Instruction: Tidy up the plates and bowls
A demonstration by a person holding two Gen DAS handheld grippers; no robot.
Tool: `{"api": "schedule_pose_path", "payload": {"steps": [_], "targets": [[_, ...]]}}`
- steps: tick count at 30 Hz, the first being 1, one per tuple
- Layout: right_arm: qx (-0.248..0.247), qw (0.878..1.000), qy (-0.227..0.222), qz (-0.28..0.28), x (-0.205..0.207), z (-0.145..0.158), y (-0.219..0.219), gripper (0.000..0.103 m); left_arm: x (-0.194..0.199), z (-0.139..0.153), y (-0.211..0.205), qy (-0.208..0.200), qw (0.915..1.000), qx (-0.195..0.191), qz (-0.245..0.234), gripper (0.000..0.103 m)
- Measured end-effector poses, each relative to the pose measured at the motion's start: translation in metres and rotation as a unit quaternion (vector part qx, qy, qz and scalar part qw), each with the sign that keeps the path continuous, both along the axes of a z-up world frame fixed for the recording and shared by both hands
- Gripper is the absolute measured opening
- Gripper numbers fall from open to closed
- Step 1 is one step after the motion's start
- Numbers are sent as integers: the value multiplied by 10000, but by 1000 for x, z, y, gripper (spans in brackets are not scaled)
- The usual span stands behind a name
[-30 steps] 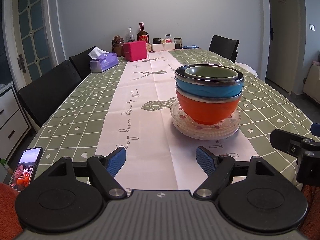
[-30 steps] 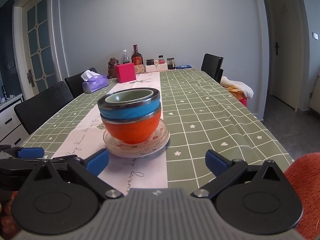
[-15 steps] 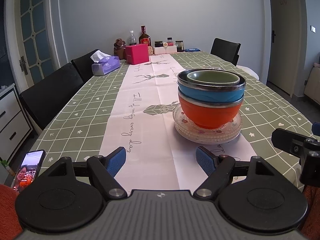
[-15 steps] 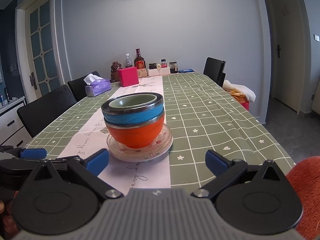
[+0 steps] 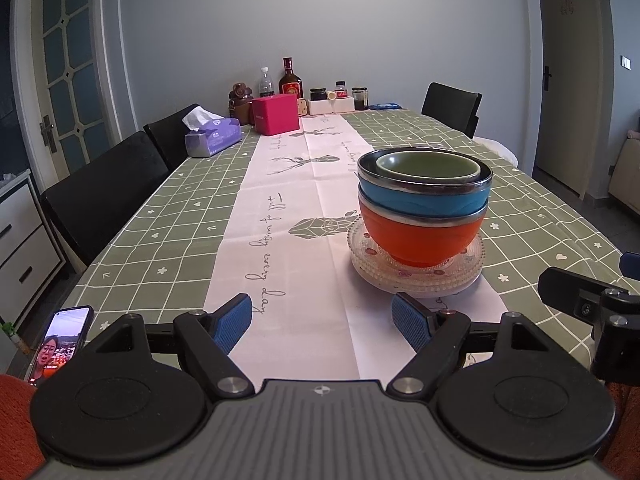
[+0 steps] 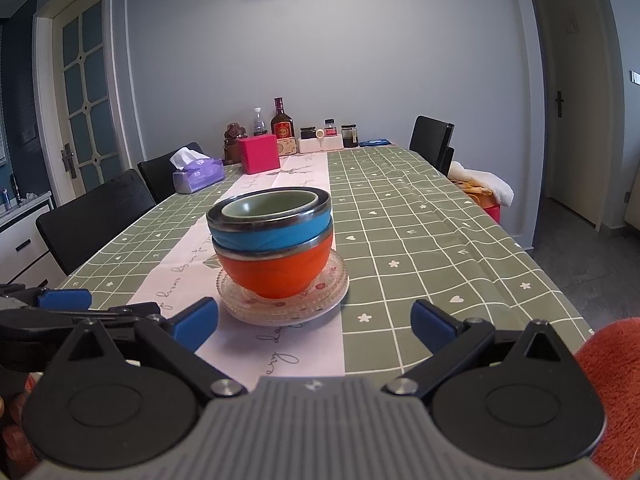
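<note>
A green bowl [image 5: 428, 165] sits nested in a blue bowl [image 5: 424, 200], which sits in an orange bowl [image 5: 420, 240], all on a stack of clear glass plates [image 5: 464, 276] on the table runner. The same stack shows in the right wrist view: green bowl [image 6: 272, 204], blue bowl [image 6: 272, 234], orange bowl [image 6: 276, 274], plates [image 6: 332, 300]. My left gripper [image 5: 322, 324] is open and empty, near the table's front edge, left of the stack. My right gripper [image 6: 314, 322] is open and empty, just in front of the stack.
A long table [image 5: 168, 216] with green checked cloth and pale runner. At its far end stand a pink box [image 5: 276, 119], a tissue box [image 5: 214, 140], bottles and jars. Black chairs [image 5: 108, 184] line the left side. A phone [image 5: 60, 340] lies at the front left corner.
Both grippers have tilted up and drawn back slightly; the bowl stack sits lower in both views. The stack has not moved. Both grippers stay open.
</note>
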State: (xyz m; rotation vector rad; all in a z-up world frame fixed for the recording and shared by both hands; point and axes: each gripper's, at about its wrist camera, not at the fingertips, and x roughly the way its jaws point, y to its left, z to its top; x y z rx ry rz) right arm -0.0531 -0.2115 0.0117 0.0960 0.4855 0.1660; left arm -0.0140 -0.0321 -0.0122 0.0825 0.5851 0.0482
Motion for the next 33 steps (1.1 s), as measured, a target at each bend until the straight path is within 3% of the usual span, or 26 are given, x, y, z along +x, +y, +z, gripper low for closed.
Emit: {"api": "schedule_pose_path", "payload": {"steps": [33], "targets": [[-9, 9999, 93, 85, 6, -2, 2, 100, 0, -1, 0, 0, 10000, 32, 20, 93]]}}
